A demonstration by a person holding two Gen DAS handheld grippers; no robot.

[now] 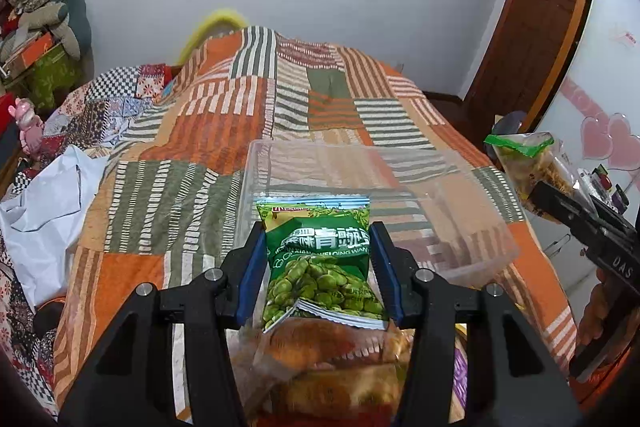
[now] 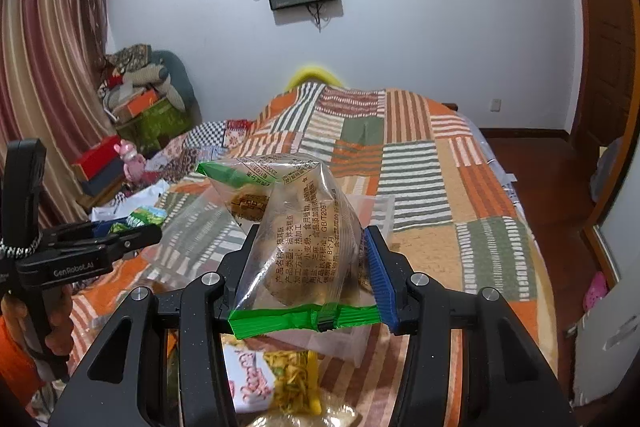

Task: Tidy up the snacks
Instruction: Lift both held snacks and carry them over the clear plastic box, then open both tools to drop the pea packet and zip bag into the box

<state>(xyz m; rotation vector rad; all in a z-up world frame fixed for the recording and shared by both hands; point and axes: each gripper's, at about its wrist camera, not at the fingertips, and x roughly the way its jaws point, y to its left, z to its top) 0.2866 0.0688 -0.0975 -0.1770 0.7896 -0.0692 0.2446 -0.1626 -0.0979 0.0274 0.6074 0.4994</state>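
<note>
Now we pinch a green pea packet (image 1: 320, 259) in our left gripper (image 1: 318, 259), holding it over the clear tub (image 1: 472, 227) on the striped bedspread (image 1: 192, 131). Our right gripper (image 2: 310, 263) clamps a clear snack bag (image 2: 296, 227) with green seams, also above the tub.

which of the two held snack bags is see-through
The clear bag with green sealed ends, held by the right gripper. The left gripper's pea packet is opaque green.
</note>
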